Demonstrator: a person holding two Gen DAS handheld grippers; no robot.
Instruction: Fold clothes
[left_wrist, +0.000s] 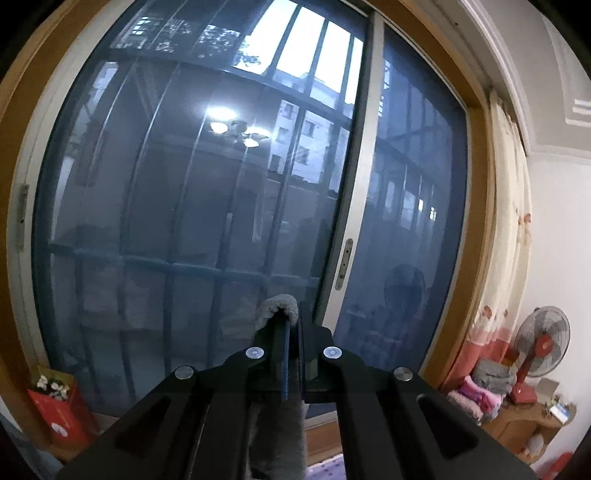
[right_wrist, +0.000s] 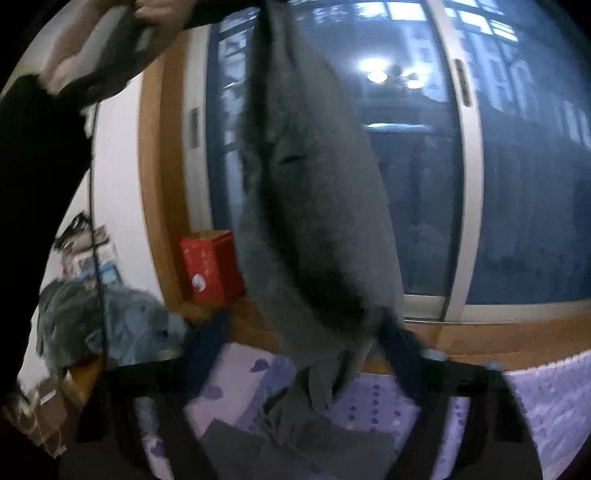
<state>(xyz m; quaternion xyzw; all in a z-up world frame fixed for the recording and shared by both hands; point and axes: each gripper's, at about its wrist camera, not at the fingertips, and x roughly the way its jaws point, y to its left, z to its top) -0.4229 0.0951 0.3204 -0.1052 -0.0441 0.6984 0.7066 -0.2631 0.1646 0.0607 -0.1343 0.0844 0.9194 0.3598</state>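
Note:
A grey fleece garment (right_wrist: 317, 206) hangs in a long fold from the top of the right wrist view, its lower end trailing onto the purple bed (right_wrist: 546, 402). My left gripper (left_wrist: 290, 317) is shut on the garment's upper edge (left_wrist: 279, 302), and the rest of it drops between the gripper's arms. A person's hand (right_wrist: 151, 13) holds that gripper at the top left of the right wrist view. My right gripper (right_wrist: 303, 336) is blurred, low by the garment's bottom. Its dark blue fingers (right_wrist: 208, 339) stand wide apart with the cloth between them, not pressed.
A large sliding window (left_wrist: 229, 192) fills the background. A red box (right_wrist: 210, 266) sits on the wooden sill, with a blue-grey heap of clothes (right_wrist: 99, 321) to its left. Flat grey cloth (right_wrist: 295, 446) lies on the bed. A red fan (left_wrist: 541, 339) and stacked clothes (left_wrist: 480, 387) stand at the right.

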